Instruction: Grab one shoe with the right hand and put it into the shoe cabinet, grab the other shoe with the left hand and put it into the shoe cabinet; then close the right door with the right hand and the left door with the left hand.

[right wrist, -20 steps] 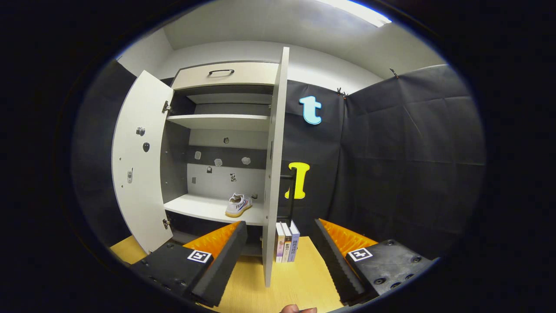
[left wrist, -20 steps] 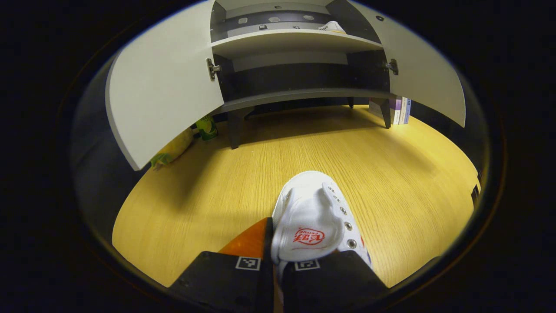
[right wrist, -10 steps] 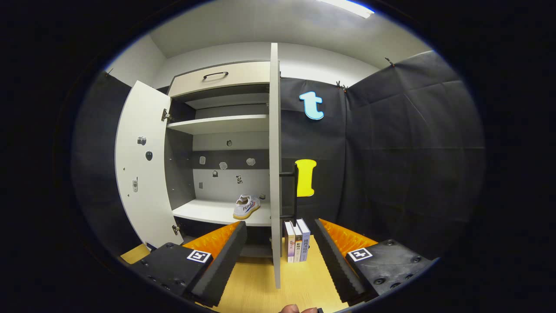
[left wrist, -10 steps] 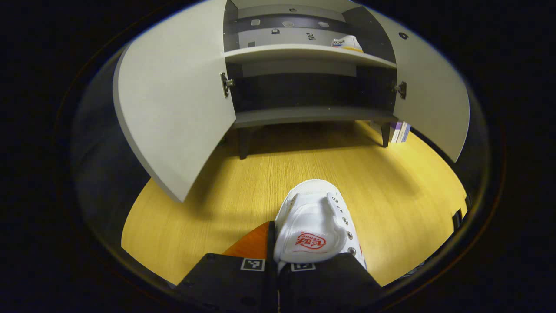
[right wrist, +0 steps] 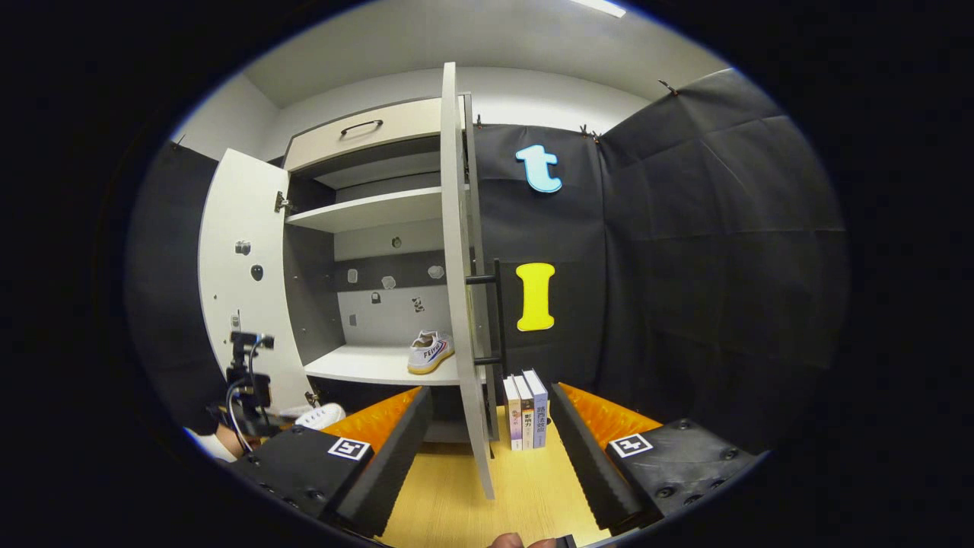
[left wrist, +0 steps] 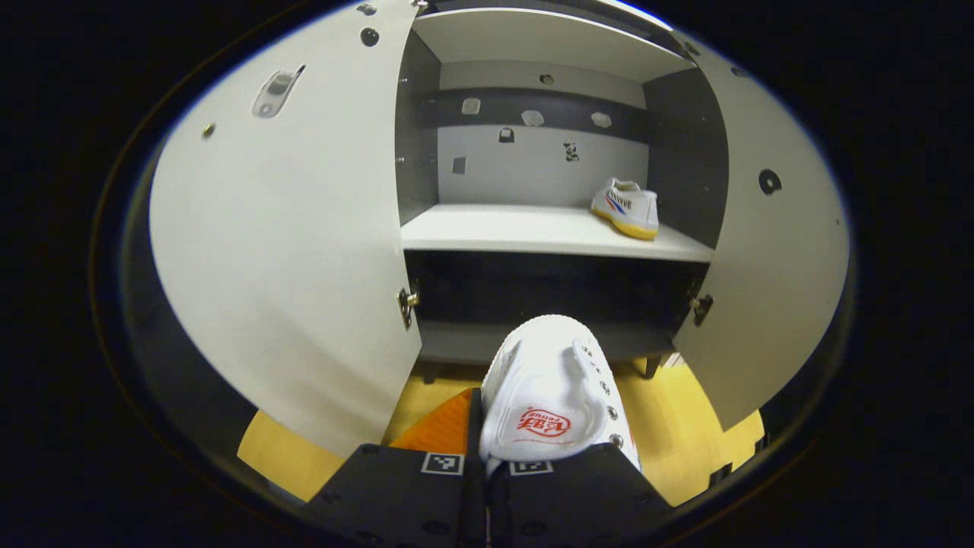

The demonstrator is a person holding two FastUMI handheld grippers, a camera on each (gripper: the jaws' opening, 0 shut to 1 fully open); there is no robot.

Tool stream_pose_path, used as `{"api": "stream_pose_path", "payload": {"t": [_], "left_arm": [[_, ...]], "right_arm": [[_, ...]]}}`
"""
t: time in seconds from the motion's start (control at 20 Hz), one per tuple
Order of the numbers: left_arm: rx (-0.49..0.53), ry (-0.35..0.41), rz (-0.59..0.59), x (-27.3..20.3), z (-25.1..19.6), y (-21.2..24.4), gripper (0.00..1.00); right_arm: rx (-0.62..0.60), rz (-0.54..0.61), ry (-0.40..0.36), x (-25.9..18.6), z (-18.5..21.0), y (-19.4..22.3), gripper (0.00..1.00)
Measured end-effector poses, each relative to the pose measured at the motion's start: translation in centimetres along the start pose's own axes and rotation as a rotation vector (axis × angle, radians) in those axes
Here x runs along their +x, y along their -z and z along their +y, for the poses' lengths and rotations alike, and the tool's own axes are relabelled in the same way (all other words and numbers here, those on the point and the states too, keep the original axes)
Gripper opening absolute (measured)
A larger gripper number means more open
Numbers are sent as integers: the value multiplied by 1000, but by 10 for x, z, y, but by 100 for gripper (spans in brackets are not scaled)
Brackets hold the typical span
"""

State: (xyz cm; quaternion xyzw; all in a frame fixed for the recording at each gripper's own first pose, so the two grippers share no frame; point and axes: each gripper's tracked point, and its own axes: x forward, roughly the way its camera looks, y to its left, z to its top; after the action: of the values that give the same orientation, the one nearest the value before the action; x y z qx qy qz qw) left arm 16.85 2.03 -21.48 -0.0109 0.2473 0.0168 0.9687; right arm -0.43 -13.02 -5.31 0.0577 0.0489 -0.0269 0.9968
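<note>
In the left gripper view, my left gripper [left wrist: 487, 466] sat at the bottom centre of the frame, its two fingers pressed together on the heel of a white shoe [left wrist: 549, 388] with a red logo on the tongue. The toe pointed away from me, toward the cabinet. Below it, at the bottom of the frame, lay the yellow wooden floor [left wrist: 685, 426]. Past the toe stood the shoe cabinet [left wrist: 533, 228], with its left door [left wrist: 281, 251] and right door [left wrist: 768, 266] both swung wide. Toward the upper right, the other shoe [left wrist: 627, 207] rested on the white shelf [left wrist: 494, 228], near the right inner wall.

In the right gripper view, my right gripper [right wrist: 487, 449] was at the bottom centre with fingers spread apart, nothing between them. Just beyond them I saw the right door edge-on, and a few books [right wrist: 526, 409] upright on the floor beside it. At lower left the left gripper showed with the held shoe.
</note>
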Motion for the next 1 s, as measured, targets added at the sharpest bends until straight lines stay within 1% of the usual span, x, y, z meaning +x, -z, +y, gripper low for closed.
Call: {"api": "stream_pose_path", "payload": {"t": [0.15, 0.35, 0.5, 0.6, 0.7, 0.85, 0.95, 1.0], "left_arm": [[13, -14, -63, 20, -6, -61, 8], [9, -35, -102, 53, -11, -127, 8], [50, -58, -135, 84, -13, -175, 8], [65, -57, -144, 108, -19, -201, 8], [80, -61, -131, 137, -22, -218, 8], [84, -93, -107, 179, -22, -234, 7], [121, -123, -93, 208, -19, -241, 8], [134, -142, -77, 222, -19, -241, 8]], "right_arm": [[5, 11, 10, -1, -6, 8, 98], [19, 34, 24, 1, -14, 19, 98], [21, 38, 48, 5, -23, 20, 98], [21, 39, 73, 7, -30, 22, 98], [22, 42, 97, 9, -37, 23, 98], [16, 47, 137, 7, -53, 25, 98], [11, 51, 170, 4, -65, 25, 98], [8, 54, 189, 2, -72, 26, 95]]}}
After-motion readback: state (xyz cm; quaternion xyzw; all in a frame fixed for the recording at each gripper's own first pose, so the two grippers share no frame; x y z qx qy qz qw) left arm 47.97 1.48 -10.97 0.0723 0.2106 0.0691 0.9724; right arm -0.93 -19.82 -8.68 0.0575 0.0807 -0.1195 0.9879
